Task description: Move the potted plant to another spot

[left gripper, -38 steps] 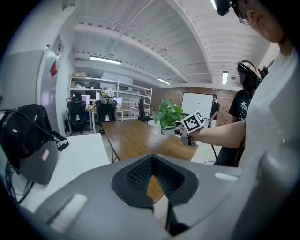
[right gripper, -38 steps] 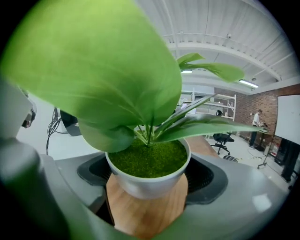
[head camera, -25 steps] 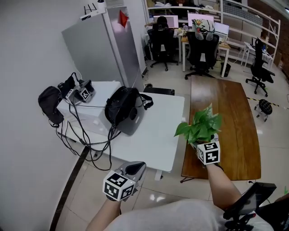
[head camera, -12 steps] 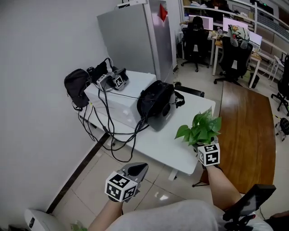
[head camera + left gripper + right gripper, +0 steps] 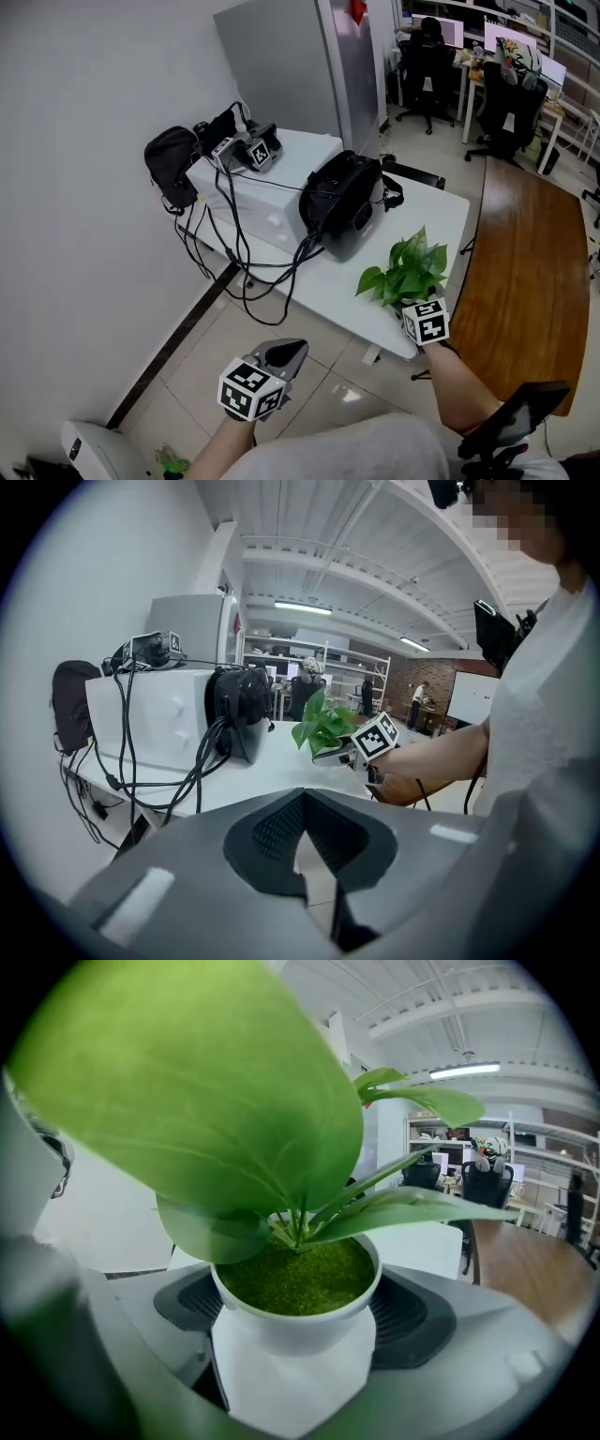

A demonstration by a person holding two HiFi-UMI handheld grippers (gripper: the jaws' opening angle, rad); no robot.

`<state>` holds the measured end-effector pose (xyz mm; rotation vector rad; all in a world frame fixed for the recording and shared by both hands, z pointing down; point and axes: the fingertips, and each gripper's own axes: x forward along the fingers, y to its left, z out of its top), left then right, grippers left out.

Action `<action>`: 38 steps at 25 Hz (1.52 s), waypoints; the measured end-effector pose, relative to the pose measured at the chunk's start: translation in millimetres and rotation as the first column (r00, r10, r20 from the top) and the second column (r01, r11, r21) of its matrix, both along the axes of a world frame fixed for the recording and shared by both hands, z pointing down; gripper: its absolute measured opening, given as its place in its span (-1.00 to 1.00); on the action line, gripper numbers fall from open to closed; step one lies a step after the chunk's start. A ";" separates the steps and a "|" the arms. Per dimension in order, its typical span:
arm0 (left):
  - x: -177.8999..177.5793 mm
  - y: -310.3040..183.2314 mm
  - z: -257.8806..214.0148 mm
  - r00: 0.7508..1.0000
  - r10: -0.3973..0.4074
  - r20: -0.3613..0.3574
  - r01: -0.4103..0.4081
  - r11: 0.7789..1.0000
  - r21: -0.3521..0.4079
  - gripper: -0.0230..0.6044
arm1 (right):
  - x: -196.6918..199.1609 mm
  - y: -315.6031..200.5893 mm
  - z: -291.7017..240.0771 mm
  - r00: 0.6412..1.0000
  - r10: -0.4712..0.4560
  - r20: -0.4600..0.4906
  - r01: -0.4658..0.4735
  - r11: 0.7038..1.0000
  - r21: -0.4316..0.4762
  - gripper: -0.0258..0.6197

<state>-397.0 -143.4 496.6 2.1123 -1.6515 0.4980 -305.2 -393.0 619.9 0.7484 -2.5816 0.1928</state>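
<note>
The potted plant (image 5: 409,272), green leaves in a small white pot (image 5: 295,1321), is held by my right gripper (image 5: 400,302), whose jaws are shut on the pot's two sides. It hangs over the near right corner of the white table (image 5: 319,286); I cannot tell whether the pot touches the tabletop. In the left gripper view the plant (image 5: 322,727) shows beyond the table's edge. My left gripper (image 5: 286,350) hangs low over the floor in front of the table, jaws shut and with nothing in them (image 5: 300,799).
On the white table stand a white box (image 5: 272,187) with black cables and a black helmet-like device (image 5: 347,202). A black bag (image 5: 171,159) hangs at the box's left. A grey cabinet (image 5: 291,66) stands behind, a brown wooden table (image 5: 525,253) to the right.
My right gripper has carried the plant leftward and down, from beside the wooden table to over the white table's near corner. The left gripper has drifted toward the table's front.
</note>
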 end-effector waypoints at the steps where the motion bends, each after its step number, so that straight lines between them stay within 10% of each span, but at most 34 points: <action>1: -0.6 0.2 1.2 1.000 -0.003 -0.001 0.003 1.000 -0.004 -0.97 | -2.6 0.2 4.0 1.000 -0.007 0.001 0.007 1.000 -0.004 0.54; 26: 6.4 -8.0 9.2 0.999 0.053 0.005 -0.052 0.998 -0.021 -0.97 | -7.6 9.8 20.8 0.994 -0.106 -0.015 0.106 0.994 0.024 0.79; 38: 44.6 -27.8 2.4 0.988 0.155 -0.025 -0.154 0.988 0.030 -0.97 | 59.8 35.0 -31.6 0.998 -0.054 0.027 0.051 0.994 0.100 0.75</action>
